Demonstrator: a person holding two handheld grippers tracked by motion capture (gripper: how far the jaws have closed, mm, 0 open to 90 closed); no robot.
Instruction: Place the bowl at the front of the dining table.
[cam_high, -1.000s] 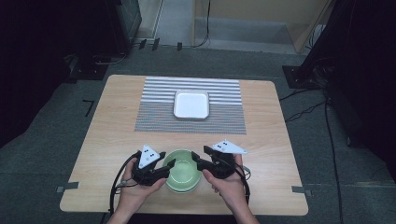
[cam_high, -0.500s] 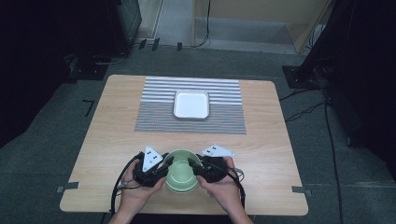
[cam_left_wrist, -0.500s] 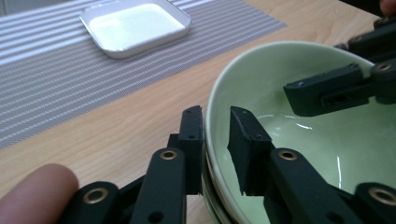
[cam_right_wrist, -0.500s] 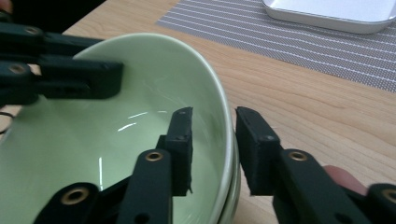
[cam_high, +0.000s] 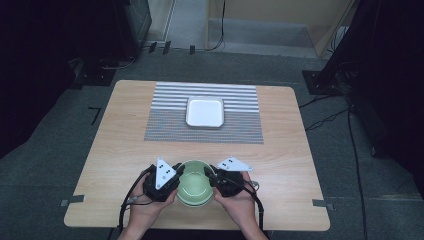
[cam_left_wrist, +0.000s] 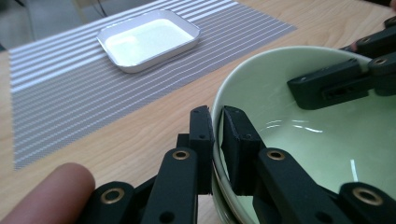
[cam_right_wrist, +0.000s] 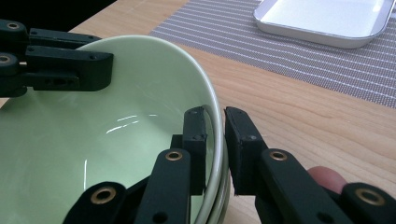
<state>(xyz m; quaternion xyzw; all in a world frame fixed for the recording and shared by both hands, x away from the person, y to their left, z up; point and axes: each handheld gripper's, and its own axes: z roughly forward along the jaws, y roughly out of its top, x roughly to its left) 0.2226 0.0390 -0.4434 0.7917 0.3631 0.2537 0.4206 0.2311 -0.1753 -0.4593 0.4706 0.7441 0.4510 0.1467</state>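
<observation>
Both hand-held grippers (cam_high: 176, 172) (cam_high: 212, 175) just clamped glossy round bowl (cam_high: 194, 192).

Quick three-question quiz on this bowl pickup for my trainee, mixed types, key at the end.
1. True or false: the green bowl stands on the striped mat.
2. What does the left hand-held gripper clamp?
A. the white tray
B. the bowl's rim
C. nothing
3. Fill in: the right hand-held gripper has one jaw inside the bowl and one ____ it.

Key:
1. False; it sits on the bare table, near the person's edge.
2. B
3. outside; its jaws have just been closing on the rim.
</observation>
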